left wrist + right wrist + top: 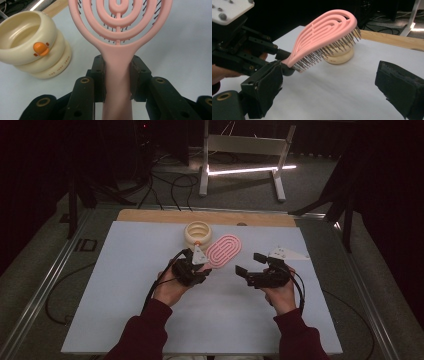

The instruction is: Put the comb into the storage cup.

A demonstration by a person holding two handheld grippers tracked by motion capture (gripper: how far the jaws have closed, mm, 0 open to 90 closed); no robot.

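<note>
Your left gripper (117, 82) has its fingers clamped on the pink hairbrush (119, 30) handle, brush lifted off the surface beside the cream cup (32, 47). Pickup done; right gripper (337, 92) fingers gape wide, empty, so handover or placement is left.

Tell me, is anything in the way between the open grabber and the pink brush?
Nothing visible. The right gripper stands open with bare white table between it and the pink brush, which the left gripper holds by its handle.
</note>
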